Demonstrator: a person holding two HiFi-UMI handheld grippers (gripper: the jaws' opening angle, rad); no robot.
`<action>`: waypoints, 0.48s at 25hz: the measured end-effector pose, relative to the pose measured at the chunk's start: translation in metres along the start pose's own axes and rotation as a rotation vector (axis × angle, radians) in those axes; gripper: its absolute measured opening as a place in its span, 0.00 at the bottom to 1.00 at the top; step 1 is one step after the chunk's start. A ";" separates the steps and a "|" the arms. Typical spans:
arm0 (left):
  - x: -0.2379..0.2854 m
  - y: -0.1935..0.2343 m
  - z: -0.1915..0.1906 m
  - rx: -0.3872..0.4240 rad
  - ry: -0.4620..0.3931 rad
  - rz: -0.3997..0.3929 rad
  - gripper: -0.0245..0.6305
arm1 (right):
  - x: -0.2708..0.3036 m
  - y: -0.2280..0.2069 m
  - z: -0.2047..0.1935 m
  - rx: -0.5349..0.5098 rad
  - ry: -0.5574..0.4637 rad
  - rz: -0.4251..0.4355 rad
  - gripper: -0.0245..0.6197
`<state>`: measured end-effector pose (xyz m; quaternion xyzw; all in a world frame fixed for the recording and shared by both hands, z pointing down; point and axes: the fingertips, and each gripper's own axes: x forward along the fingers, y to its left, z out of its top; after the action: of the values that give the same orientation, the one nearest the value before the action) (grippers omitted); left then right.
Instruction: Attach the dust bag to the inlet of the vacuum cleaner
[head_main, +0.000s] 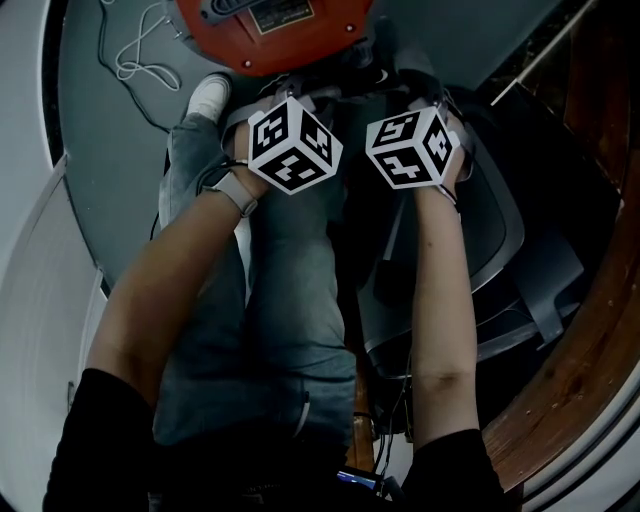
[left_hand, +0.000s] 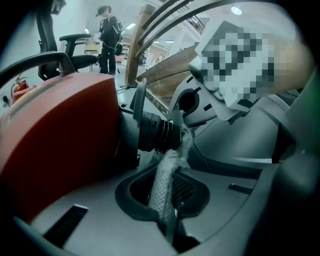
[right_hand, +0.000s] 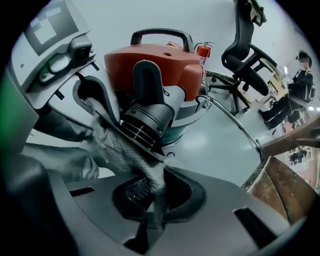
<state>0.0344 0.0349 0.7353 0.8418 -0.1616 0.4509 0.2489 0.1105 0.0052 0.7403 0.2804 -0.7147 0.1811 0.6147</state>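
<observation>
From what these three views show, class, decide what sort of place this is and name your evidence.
Probably an open-plan office or similar workplace: a swivel office chair stands on a smooth pale floor, and a red fire extinguisher sits behind the vacuum cleaner.

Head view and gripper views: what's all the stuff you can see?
vacuum cleaner: one, red-orange, on floor ahead
inlet: one, black, vacuum's side
dust bag: one, pale mesh, at the inlet
cable: one, white, floor beside vacuum
office chair: one, black, far back
fire extinguisher: one, red, behind vacuum
standing person: one, dark clothes, far back
left gripper: one, grey, shut on dust bag
right gripper: one, grey, shut on dust bag
marker cubes: two, black-and-white, atop grippers
</observation>
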 end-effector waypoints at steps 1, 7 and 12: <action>0.002 0.002 0.000 -0.002 -0.001 0.003 0.07 | -0.003 -0.001 0.001 -0.018 0.011 -0.007 0.10; 0.010 -0.007 -0.008 -0.102 0.030 -0.039 0.07 | -0.011 -0.005 0.017 -0.159 0.056 -0.004 0.10; 0.002 -0.014 -0.008 -0.058 0.036 -0.016 0.07 | 0.003 -0.004 0.017 -0.132 0.075 0.089 0.10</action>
<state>0.0367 0.0513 0.7367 0.8272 -0.1634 0.4591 0.2798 0.0990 -0.0086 0.7394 0.2003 -0.7132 0.1712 0.6496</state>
